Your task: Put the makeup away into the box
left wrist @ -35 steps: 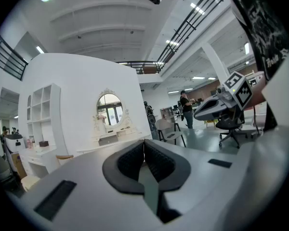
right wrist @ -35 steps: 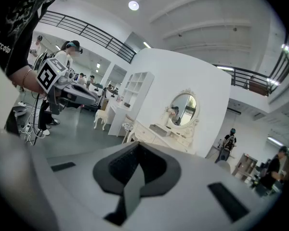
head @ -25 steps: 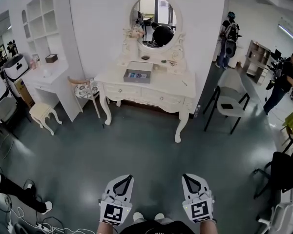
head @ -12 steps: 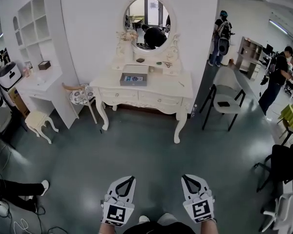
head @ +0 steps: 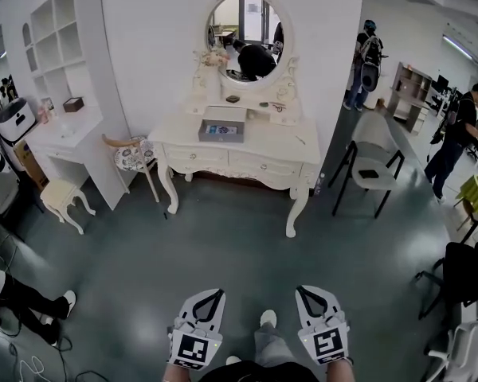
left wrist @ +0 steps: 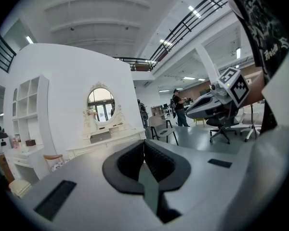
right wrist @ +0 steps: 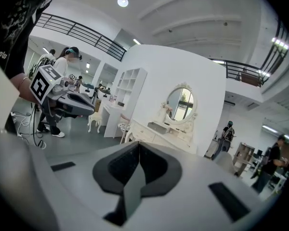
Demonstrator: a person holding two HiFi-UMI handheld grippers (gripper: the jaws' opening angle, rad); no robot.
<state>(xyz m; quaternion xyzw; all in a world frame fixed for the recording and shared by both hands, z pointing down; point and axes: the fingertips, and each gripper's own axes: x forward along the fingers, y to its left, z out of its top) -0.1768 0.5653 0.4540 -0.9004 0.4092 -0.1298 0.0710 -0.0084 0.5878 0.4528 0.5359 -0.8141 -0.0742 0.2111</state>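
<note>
A white dressing table [head: 259, 151] with an oval mirror stands against the far wall, across the grey floor. On it lies an open grey box [head: 221, 130]. Small makeup items [head: 233, 99] sit on the shelf behind the box, too small to name. Both grippers hang low in the head view, far short of the table. My left gripper [head: 214, 293] is shut with nothing in it, its pads meeting in the left gripper view [left wrist: 144, 143]. My right gripper [head: 301, 290] is also shut and empty [right wrist: 138, 143]. The table shows small ahead in both gripper views [left wrist: 106, 138] [right wrist: 156, 128].
A white shelf desk [head: 64, 130], a stool [head: 64, 197] and a floral-seat chair [head: 132, 153] stand left of the table. A grey chair [head: 374, 161] stands at its right, a dark chair [head: 462, 277] at the right edge. People stand at the far right; a leg [head: 32, 301] and cables lie lower left.
The view has shifted slightly as the wearer walks, and a shoe now shows between the grippers. Both grippers stay shut. The leg at the lower left has shifted.
</note>
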